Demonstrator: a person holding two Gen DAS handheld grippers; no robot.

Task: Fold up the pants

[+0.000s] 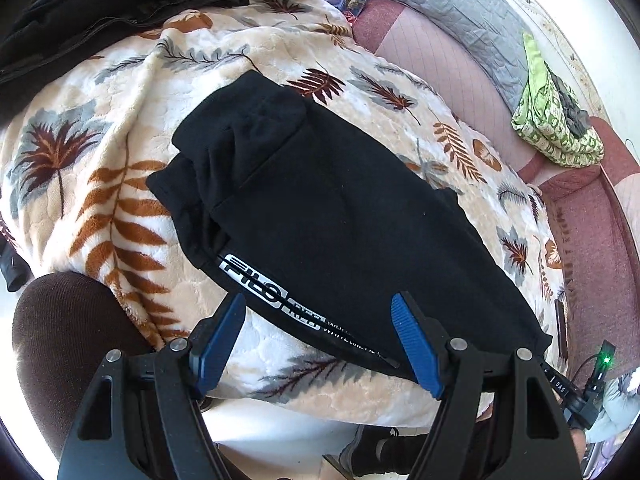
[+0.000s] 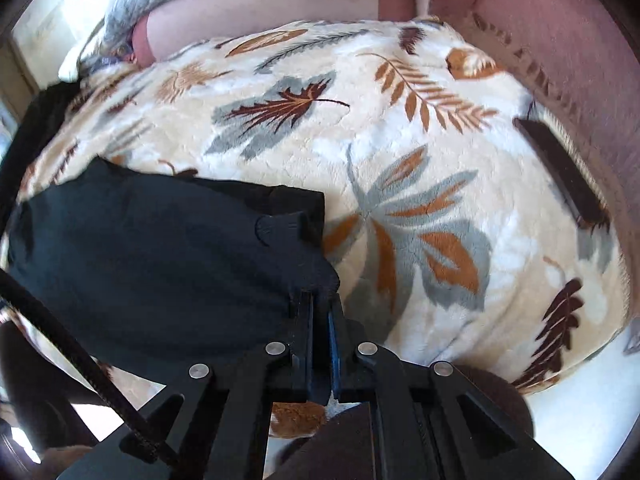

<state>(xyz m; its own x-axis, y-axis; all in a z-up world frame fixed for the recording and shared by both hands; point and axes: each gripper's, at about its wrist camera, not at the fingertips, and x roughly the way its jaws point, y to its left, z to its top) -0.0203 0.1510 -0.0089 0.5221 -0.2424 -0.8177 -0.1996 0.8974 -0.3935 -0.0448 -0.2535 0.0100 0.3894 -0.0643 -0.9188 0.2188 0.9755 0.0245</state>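
1. black pants (image 1: 328, 216), folded over, lie on a leaf-patterned blanket (image 1: 100, 152) spread on the bed.
2. left gripper (image 1: 320, 316): blue-padded fingers (image 1: 416, 344) spread wide apart just above the near edge of the pants, beside the white printed logo (image 1: 264, 284); nothing held.
3. right gripper (image 2: 322, 300): jaws pressed together, pinching the corner of the pants (image 2: 160, 256).
4. green patterned cloth (image 1: 556, 120) lies well apart on the pink bedding (image 1: 440, 52).

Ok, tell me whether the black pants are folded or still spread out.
Folded, at least partly: the black pants lie doubled in layers on the leaf-print blanket. The right gripper has its jaws shut on one edge.
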